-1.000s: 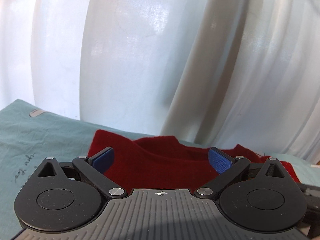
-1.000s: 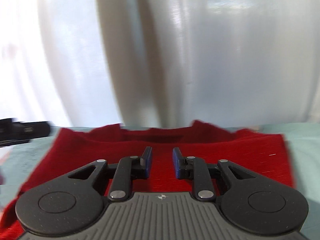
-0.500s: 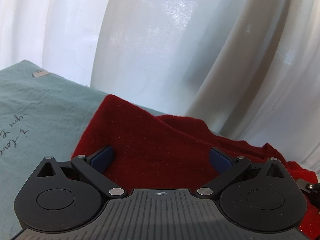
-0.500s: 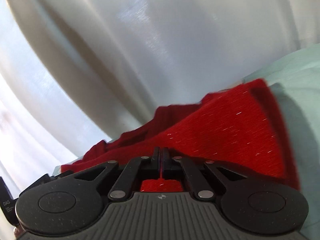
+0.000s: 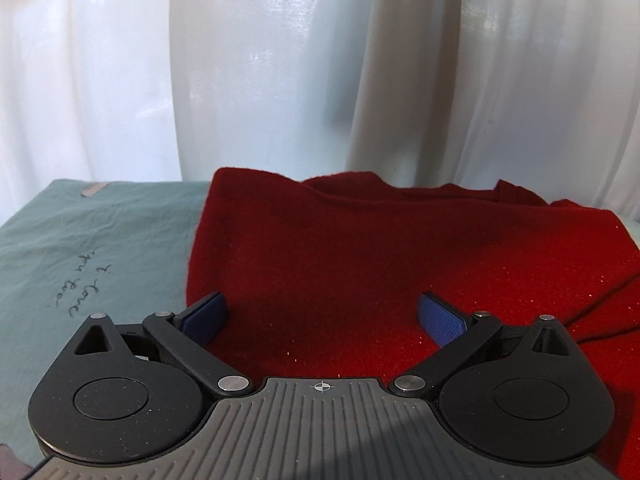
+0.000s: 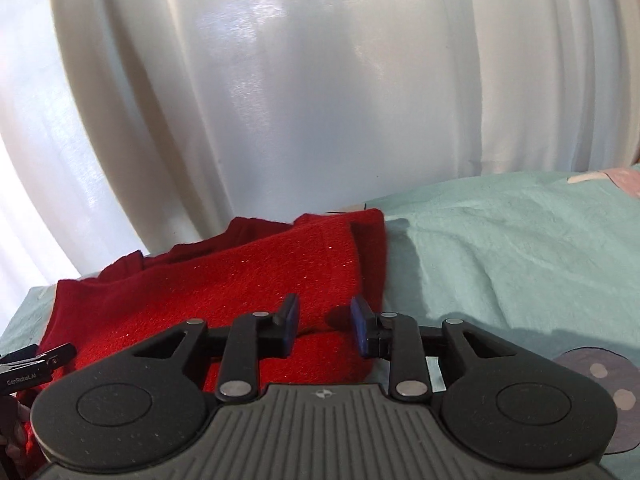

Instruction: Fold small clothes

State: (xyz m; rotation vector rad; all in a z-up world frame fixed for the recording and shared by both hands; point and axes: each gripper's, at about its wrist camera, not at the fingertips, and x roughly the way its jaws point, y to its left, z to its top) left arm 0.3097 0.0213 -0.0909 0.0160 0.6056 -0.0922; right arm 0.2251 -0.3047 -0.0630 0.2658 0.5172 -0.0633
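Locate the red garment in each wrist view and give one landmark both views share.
Left wrist: the red garment fills the centre and right, beyond the open left gripper.
Right wrist: the red garment lies centre-left, its folded edge just ahead of the open right gripper, whose jaws have just been opening with nothing gripped.
Shared landmark: the pale green sheet beneath it.

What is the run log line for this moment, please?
left gripper: open | right gripper: open, just released | red garment: folded on teal sheet
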